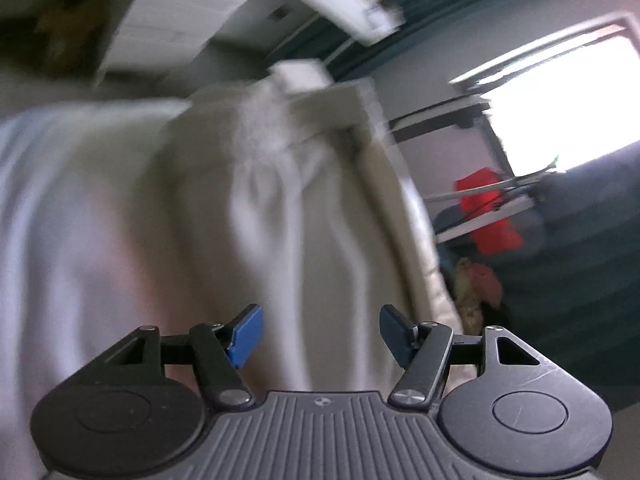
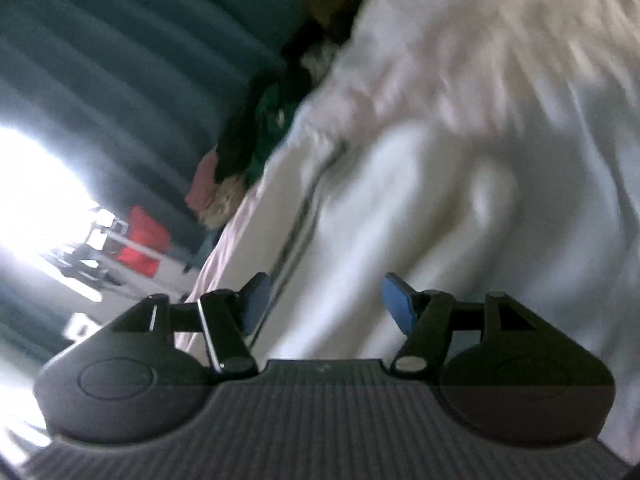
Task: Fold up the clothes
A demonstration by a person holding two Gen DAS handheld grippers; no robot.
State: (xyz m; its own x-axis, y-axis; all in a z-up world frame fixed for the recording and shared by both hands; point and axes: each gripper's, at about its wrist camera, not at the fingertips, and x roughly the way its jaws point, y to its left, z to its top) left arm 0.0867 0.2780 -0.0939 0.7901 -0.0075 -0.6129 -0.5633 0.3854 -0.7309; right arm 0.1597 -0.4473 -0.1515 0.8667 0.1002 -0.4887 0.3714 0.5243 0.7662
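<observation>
Both the left hand-held gripper and the right hand-held gripper stood open and empty above the white cloth, probably to let it lie for folding.

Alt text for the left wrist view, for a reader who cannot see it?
Blurred view: the open left hand-held gripper, nothing between its blue pads, points at pale rumpled fabric. Right: teal curtains, a bright window, something red.

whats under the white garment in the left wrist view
The white garment drapes over a pale padded surface, whose edge shows at its right. Whatever lies directly beneath the cloth is covered, and blur hides the detail.
</observation>
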